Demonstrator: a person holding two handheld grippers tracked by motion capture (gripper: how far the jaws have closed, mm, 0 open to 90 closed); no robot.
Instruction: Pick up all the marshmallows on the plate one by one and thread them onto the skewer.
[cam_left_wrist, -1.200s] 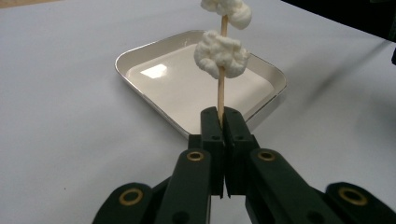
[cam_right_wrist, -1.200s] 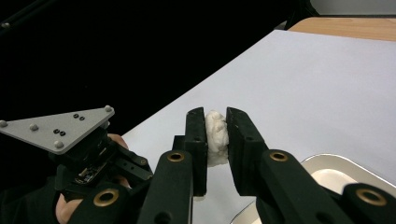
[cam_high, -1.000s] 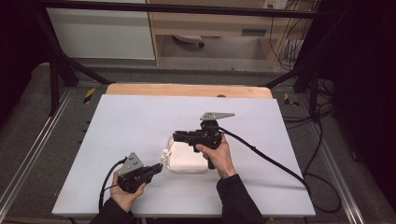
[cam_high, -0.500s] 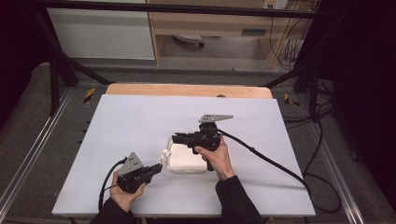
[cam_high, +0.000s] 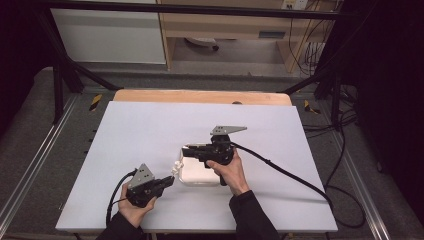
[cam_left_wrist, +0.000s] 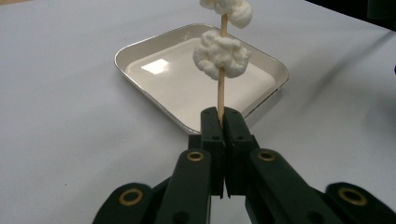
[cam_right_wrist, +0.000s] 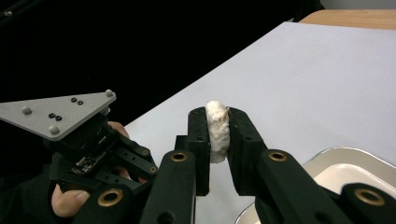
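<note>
A: Left gripper (cam_left_wrist: 219, 122) has its jaws pressed tight on the bottom of the wooden skewer (cam_left_wrist: 219, 95), stick standing up over the white tray (cam_left_wrist: 140, 83), with one white puffy piece (cam_left_wrist: 220, 55) threaded partway down and another at the top.

B: And the right gripper (cam_right_wrist: 218, 133) is pinching the top white puffy piece (cam_right_wrist: 217, 129), squeezed between both jaws, with the skewer tip just poking out of it. Looks to me like it's being slid along the stick.

A: In the high view the two meet at the tray's (cam_high: 187, 176) near-left corner, on the white table (cam_high: 130, 130). Left gripper (cam_high: 169, 180) low, right gripper (cam_high: 186, 150) reaching across the tray.

B: To do this well, I'd say pull straight along the skewer's line, not sideways, or the thin stick may bend or snap. The left grip needs to stay firm and still. A soft squeeze on the piece too; it looks crumbly.

A: Compared with a second ago?

B: Very little change. The right hand (cam_high: 227, 172) has crept slightly toward the left gripper, and the left hand (cam_high: 134, 207) has held its spot. The tray hasn't budged.
</note>
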